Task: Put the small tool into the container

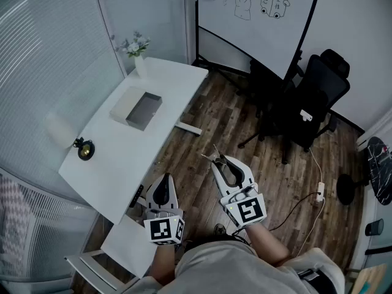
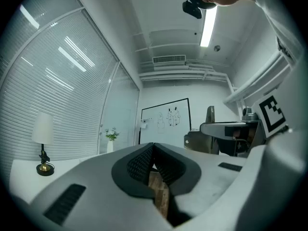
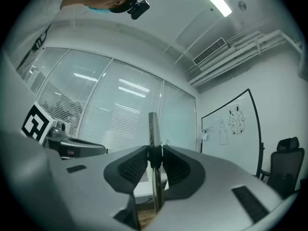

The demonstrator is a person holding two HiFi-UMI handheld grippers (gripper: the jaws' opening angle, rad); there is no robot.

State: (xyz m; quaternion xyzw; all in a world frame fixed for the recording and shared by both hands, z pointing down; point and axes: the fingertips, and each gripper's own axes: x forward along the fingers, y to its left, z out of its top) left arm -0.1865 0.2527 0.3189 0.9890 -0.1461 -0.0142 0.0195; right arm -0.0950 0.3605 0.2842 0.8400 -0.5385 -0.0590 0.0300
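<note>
In the head view, we see the container [image 1: 138, 109] lying open on the white table [image 1: 116, 158]; the whiteboard [image 1: 257, 11] sketches carry marks too small to read. In the left gripper view, our left gripper [image 2: 153, 154] is pressed together on nothing. In the right gripper view, our right gripper [image 3: 154, 154] pinches the small tool [image 3: 153, 126], upright.

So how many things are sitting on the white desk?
3: a flower vase at the far end of the desk, the open container near the middle, and a lamp toward the near end, by the blinds. Nothing seems hidden.
</note>
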